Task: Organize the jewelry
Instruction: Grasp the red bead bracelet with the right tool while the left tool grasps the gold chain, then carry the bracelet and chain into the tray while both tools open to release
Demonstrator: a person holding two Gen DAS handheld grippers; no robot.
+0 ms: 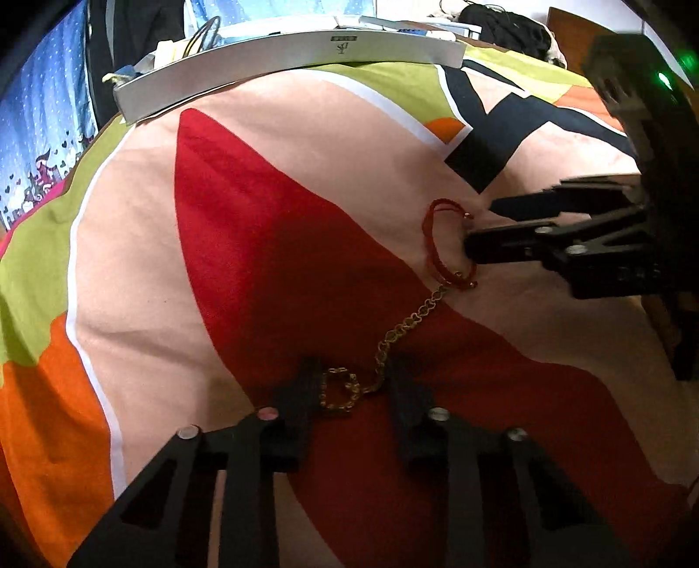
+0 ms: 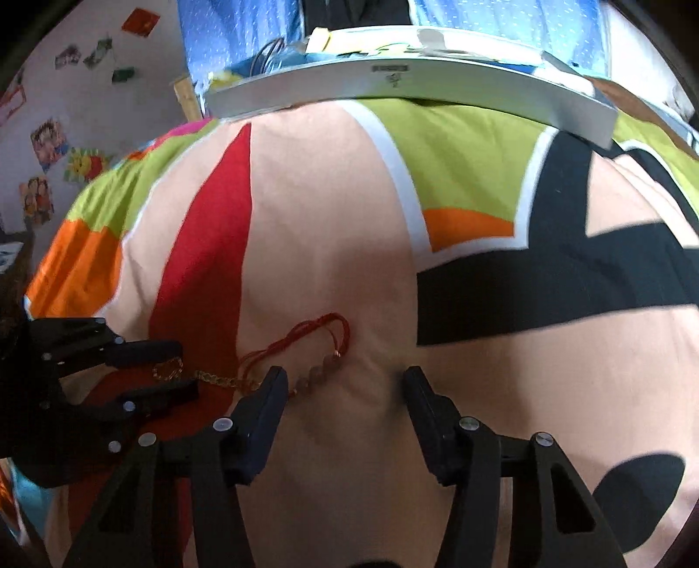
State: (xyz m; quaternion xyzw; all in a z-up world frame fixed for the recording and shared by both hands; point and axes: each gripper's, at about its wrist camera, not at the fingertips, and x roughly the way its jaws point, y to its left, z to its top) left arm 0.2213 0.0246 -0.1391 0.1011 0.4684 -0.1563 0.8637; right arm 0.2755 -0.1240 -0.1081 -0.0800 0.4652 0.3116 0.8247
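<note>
A gold chain point(image 1: 402, 325) lies on the colourful bedspread point(image 1: 144, 244), its coiled end between the fingers of my left gripper point(image 1: 354, 384), which stands open around it. The chain's far end meets a red cord bracelet point(image 1: 439, 244). My right gripper point(image 1: 480, 225) comes in from the right, open, at that bracelet. In the right wrist view, the red cord bracelet point(image 2: 323, 332) with its pink beads point(image 2: 314, 373) lies just ahead of my open right gripper point(image 2: 345, 384), the beads beside the left finger. The left gripper point(image 2: 168, 369) straddles the gold chain point(image 2: 209, 375) at the left.
A long white box point(image 1: 288, 57) lies across the far side of the bed, with papers and cables behind it. A dark pile of clothing point(image 1: 506, 26) sits at the back right. Pictures hang on the wall point(image 2: 43, 144) to the left.
</note>
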